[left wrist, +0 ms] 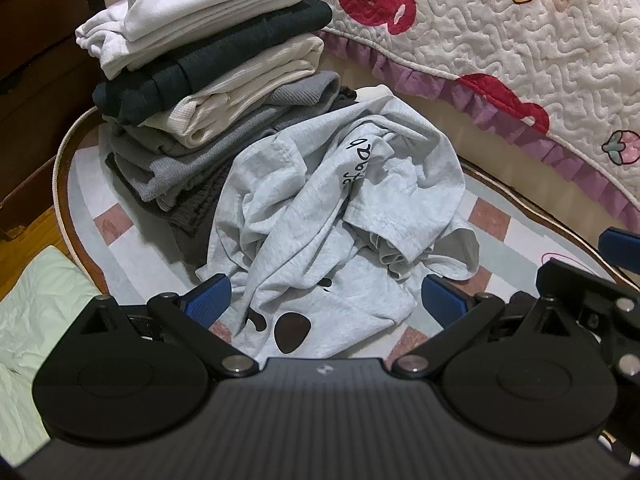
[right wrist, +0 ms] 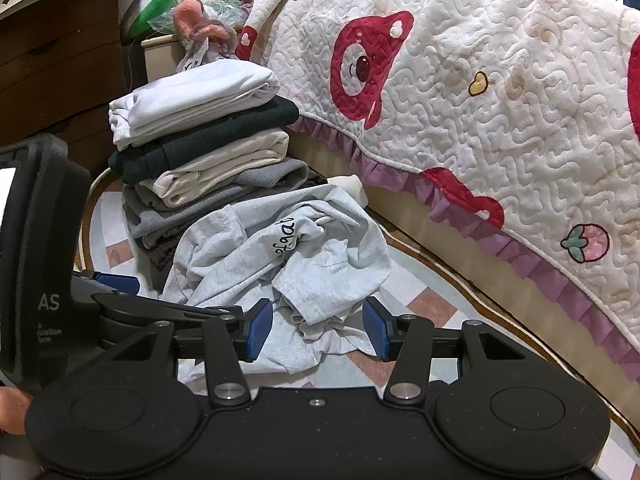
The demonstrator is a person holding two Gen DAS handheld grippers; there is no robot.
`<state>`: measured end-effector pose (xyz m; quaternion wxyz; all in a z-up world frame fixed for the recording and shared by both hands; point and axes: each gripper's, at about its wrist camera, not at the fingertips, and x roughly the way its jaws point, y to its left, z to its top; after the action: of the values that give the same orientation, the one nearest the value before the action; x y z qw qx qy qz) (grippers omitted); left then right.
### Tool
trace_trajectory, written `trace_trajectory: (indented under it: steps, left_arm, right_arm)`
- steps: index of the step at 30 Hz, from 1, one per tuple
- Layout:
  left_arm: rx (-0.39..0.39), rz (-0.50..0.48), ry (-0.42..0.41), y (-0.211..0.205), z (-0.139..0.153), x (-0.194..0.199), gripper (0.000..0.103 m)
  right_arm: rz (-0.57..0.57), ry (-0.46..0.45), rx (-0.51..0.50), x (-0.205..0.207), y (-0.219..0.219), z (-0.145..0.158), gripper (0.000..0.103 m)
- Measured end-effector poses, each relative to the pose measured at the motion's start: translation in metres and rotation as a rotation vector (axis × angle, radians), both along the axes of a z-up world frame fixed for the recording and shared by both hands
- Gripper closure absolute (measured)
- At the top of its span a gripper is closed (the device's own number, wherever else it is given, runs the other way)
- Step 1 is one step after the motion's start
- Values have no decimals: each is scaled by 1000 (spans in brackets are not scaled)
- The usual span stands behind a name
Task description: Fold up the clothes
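A crumpled light grey T-shirt (left wrist: 320, 208) with black lettering lies in a heap on the checked mat (left wrist: 492, 216). My left gripper (left wrist: 326, 300) is open wide, its blue pads on either side of the shirt's near hem without pressing it. In the right wrist view the same T-shirt (right wrist: 288, 256) lies ahead, and my right gripper (right wrist: 318, 328) is open with a bunched sleeve between the pads, which stand clear of the cloth. To the left, a stack of folded clothes (left wrist: 208, 60) in white, dark, cream and grey stands against the shirt's far edge.
A quilted cream blanket (right wrist: 500, 100) with red bear prints and a purple frill hangs along the right, over the mat's edge. Dark wooden drawers (right wrist: 60, 60) stand behind the stack. A pale green cloth (left wrist: 28, 320) lies on the wooden floor at the left.
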<state>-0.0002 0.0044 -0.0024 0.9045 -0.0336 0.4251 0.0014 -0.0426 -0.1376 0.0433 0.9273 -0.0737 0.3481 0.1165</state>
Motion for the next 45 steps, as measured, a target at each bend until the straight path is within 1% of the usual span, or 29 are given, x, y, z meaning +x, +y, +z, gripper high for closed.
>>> trace_trajectory:
  steps: [14, 28, 29, 31, 33, 34, 35, 36, 37, 38, 39, 40, 41, 43, 44, 45]
  left_arm:
    - [0, 2, 7, 0, -3, -1, 0]
    - [-3, 13, 47, 3, -14, 8, 0]
    - [-3, 6, 48, 4, -16, 10, 0]
    - [-1, -10, 52, 6, -21, 15, 0]
    - [10, -36, 61, 11, -33, 24, 0]
    - [16, -50, 65, 14, -39, 29, 0]
    - [19, -57, 72, 19, -45, 33, 1]
    - [13, -50, 89, 26, -52, 38, 2]
    - [-4, -31, 108, 36, -60, 42, 3]
    - [-19, -1, 114, 45, -65, 45, 11]
    - [-25, 43, 111, 55, -68, 47, 29]
    - [-29, 77, 108, 62, -71, 49, 40]
    - [-26, 90, 103, 67, -73, 51, 45]
    - [-41, 81, 103, 73, -76, 54, 49]
    - [-58, 74, 105, 75, -78, 56, 52]
    - [-71, 65, 108, 76, -81, 58, 52]
  right_arm:
    - [-6, -3, -5, -1, 3, -3, 47]
    - [-6, 12, 1, 0, 3, -9, 45]
    - [-7, 11, 2, 1, 3, -11, 44]
    - [-5, -18, -13, 2, 1, -21, 34]
    - [5, -33, -60, 8, -3, -41, 11]
    - [10, -40, -85, 11, -5, -52, 11]
    - [0, -18, -86, 15, -9, -62, 11]
    - [-12, 7, -83, 20, -13, -72, 11]
    - [-25, 30, -58, 23, -18, -80, 11]
    - [-37, 52, -12, 25, -23, -87, 11]
    - [-48, 74, 37, 27, -28, -94, 11]
    - [-60, 96, 86, 28, -32, -100, 11]
    - [-59, 106, 117, 29, -33, -106, 11]
    - [-54, 123, 173, 31, -33, -118, 11]
    - [-42, 121, 184, 33, -31, -123, 11]
    - [-37, 123, 191, 36, -30, -129, 11]
